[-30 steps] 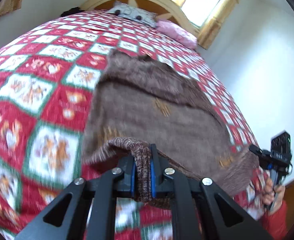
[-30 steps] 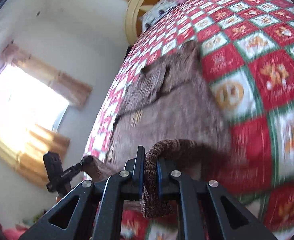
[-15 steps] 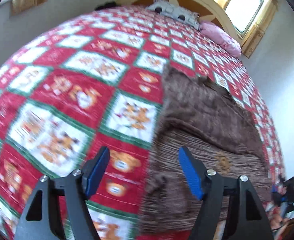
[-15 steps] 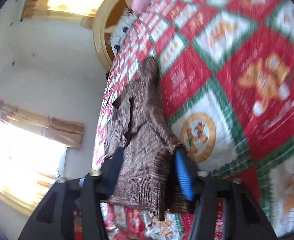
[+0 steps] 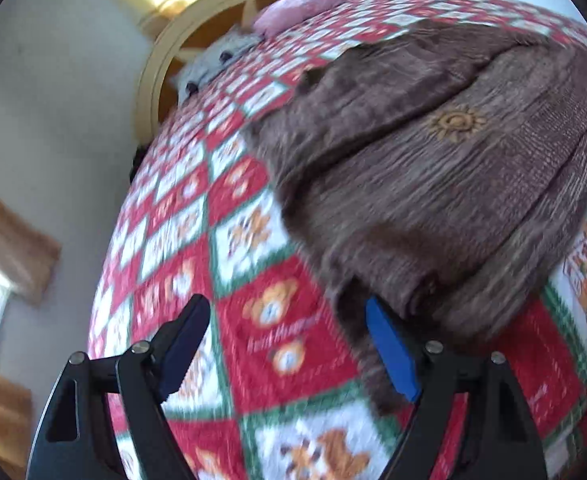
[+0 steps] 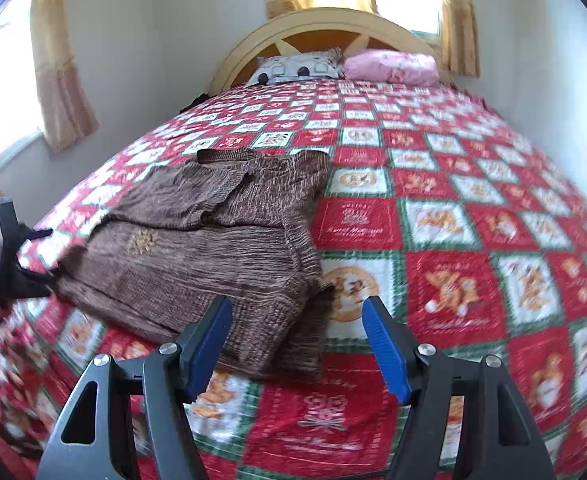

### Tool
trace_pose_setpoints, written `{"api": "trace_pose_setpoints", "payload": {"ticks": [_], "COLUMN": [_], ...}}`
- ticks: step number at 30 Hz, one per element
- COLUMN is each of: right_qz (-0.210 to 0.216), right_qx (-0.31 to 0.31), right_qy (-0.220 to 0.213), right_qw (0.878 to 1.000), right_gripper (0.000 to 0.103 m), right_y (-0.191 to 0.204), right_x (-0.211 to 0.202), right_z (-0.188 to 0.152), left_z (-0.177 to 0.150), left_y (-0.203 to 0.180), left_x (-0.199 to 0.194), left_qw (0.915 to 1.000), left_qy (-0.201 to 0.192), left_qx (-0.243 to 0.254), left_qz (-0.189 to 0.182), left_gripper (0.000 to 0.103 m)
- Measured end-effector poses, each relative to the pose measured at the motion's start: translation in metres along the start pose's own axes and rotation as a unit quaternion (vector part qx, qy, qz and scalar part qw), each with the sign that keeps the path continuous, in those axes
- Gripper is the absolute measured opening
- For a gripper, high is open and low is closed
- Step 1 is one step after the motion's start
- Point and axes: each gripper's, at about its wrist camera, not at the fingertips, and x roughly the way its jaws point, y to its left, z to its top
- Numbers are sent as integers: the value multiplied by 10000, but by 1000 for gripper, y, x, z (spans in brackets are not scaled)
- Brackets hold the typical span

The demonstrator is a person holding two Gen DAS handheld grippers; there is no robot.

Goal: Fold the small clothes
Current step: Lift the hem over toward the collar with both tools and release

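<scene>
Nearest, the right hand-held gripper (image 6: 297,344) stands released, its jaws just opened, above the near corner of the brown sweater (image 6: 213,248); the left hand-held gripper (image 5: 285,352), likewise just opened, holds nothing beside the sweater's edge; the sweater lies partly folded on the quilted bed (image 6: 453,240); for the next fold, I would pinch both layers at matching corners; no containers appear; pillows (image 6: 297,66) lie beyond.

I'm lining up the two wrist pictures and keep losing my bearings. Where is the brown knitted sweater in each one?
Left wrist: the brown knitted sweater fills the upper right, its near edge by the right finger.
Right wrist: the sweater lies left of centre, its near corner above the left finger.
Shared landmark: the pink pillow at the headboard.
</scene>
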Motion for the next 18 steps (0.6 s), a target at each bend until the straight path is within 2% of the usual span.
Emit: {"api": "trace_pose_setpoints", "payload": {"ticks": [3, 4, 6, 7, 9, 12, 14, 18], "right_qz": [261, 303, 317, 318, 284, 261, 267, 284], "right_qx": [433, 505, 566, 565, 550, 559, 566, 472], "right_qy": [34, 55, 86, 96, 90, 96, 112, 181], "right_qw": [9987, 9982, 9979, 9979, 9980, 9980, 9980, 9983], "right_gripper": [68, 68, 68, 68, 68, 68, 68, 68], "right_y": [-7, -4, -3, -4, -5, -9, -10, -9], "right_x": [1, 2, 2, 1, 0, -3, -4, -2], "right_z": [-3, -4, -4, -5, -4, -4, -4, -7], "left_z": [17, 21, 31, 37, 43, 46, 40, 23], "left_y": [-2, -4, -7, -2, 9, 35, 39, 56], "left_x": [0, 0, 6, 13, 23, 42, 43, 35], "left_qw": [9991, 9988, 9989, 9990, 9972, 9868, 9811, 9725], "left_qy": [-221, -286, -348, -312, -197, 109, 213, 184], "left_qx": [38, 60, 37, -135, -560, -1428, -1715, -2083], "left_qz": [-355, -401, -325, -286, -452, -753, -875, -1025], "left_gripper": [83, 83, 92, 93, 93, 93, 93, 93]}}
